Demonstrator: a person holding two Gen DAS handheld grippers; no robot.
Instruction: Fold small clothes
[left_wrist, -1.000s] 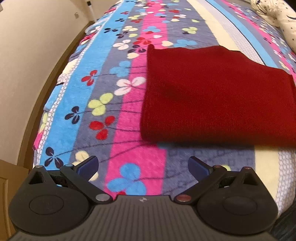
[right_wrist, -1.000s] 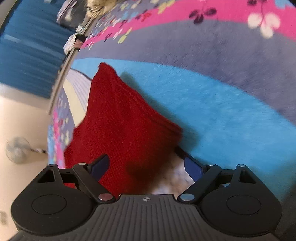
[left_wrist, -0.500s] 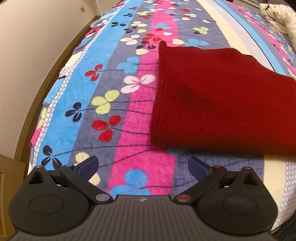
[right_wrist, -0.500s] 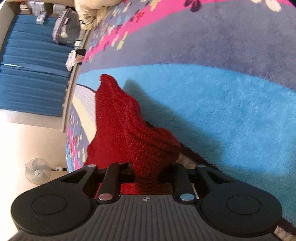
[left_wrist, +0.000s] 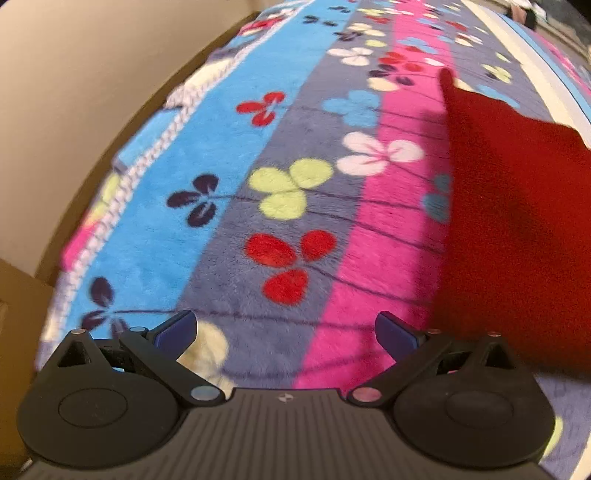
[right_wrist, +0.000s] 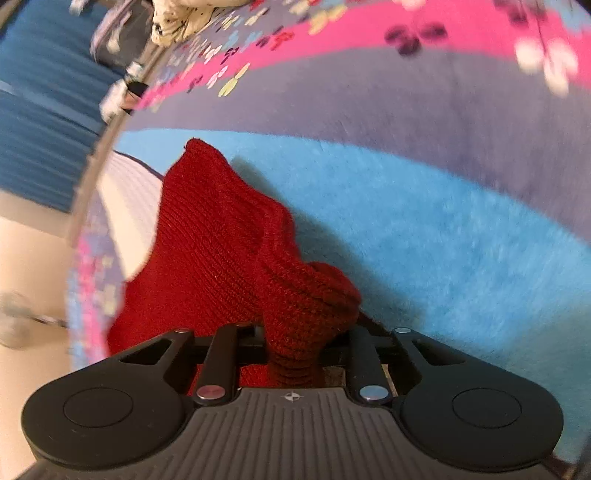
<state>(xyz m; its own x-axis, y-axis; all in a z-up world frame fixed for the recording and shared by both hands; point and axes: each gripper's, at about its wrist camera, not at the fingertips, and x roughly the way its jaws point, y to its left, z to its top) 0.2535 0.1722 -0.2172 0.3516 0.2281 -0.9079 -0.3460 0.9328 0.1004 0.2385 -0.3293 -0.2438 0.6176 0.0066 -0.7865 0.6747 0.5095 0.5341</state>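
A dark red knitted garment (left_wrist: 517, 221) lies folded on the flowered blanket at the right of the left wrist view. My left gripper (left_wrist: 284, 332) is open and empty, low over the blanket to the left of the garment's near corner. In the right wrist view my right gripper (right_wrist: 291, 354) is shut on a bunched corner of the red garment (right_wrist: 236, 243) and holds it raised off the blanket. The pinched fold hides its fingertips.
The bed is covered by a striped blanket (left_wrist: 229, 147) with clover flowers in blue, grey and pink. A beige wall (left_wrist: 55, 92) runs along the bed's left edge. Blue curtains (right_wrist: 33, 110) and a white bundle (right_wrist: 177, 18) lie beyond the far end.
My right gripper closed on the garment's corner and has lifted it. My left gripper has shifted left, so the garment now sits at the right of its view.
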